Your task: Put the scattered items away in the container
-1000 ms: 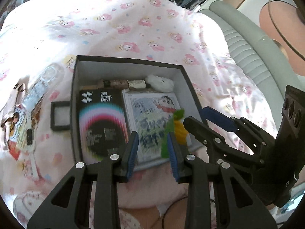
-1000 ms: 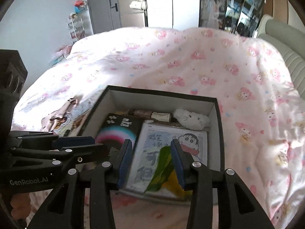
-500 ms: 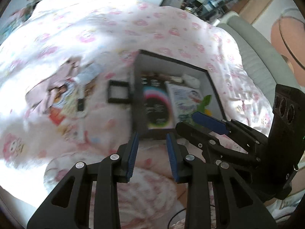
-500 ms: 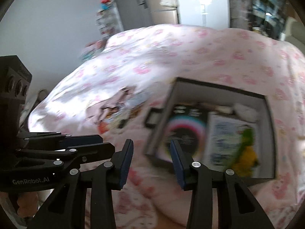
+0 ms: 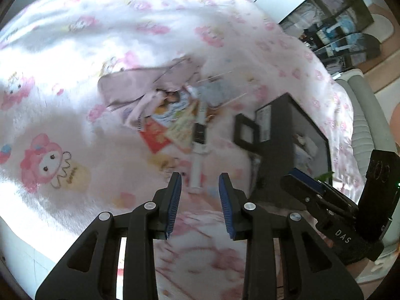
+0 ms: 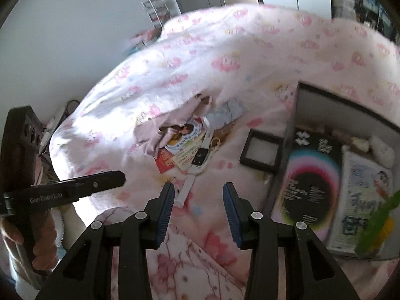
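Lying on bedspread point(image 6: 225, 50): one watch point(image 6: 197, 165), one frame point(image 6: 261, 150), one box point(image 6: 325, 105), two empty claws

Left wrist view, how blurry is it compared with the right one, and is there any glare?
Left wrist view: heavy motion smear, the pile and box soft; sunlight blows out the quilt at left. Right wrist view: sharper, the watch and frame readable, though the box's contents smear slightly; quilt washed out up top. Both bend at the edges.

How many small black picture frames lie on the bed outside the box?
1. The black frame lies flat on the blanket, beside the box, right of the white watch. Others may hide under the papers.
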Demonstrator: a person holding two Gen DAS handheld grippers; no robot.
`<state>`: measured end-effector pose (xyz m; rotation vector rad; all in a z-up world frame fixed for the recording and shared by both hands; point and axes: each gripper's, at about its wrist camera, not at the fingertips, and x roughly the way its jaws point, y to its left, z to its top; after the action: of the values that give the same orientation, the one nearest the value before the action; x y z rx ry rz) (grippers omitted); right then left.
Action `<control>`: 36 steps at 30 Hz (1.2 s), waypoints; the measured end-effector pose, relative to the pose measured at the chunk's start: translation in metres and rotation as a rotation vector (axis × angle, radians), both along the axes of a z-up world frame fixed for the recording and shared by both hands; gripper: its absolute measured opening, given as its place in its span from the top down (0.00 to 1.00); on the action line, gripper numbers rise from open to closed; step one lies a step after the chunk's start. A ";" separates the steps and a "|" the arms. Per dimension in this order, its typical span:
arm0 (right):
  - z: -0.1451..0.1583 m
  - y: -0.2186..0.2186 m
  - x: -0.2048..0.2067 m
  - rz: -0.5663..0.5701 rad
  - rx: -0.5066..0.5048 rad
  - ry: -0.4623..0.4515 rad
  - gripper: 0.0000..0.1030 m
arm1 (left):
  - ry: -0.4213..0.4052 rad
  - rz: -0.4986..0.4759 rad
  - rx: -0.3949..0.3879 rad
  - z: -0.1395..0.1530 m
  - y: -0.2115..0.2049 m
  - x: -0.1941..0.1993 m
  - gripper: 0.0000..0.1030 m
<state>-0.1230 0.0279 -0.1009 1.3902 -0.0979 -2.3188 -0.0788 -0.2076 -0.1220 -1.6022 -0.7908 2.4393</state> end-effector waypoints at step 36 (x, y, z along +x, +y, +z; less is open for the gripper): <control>-0.087 -0.116 -0.076 0.377 -0.052 -0.199 0.89 | -0.106 0.051 0.162 -0.084 -0.058 -0.024 0.71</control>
<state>-0.1991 -0.0885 -0.1884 1.4671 0.0416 -1.8583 -0.1027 -0.2660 -0.2063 -1.6809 -1.0294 2.2708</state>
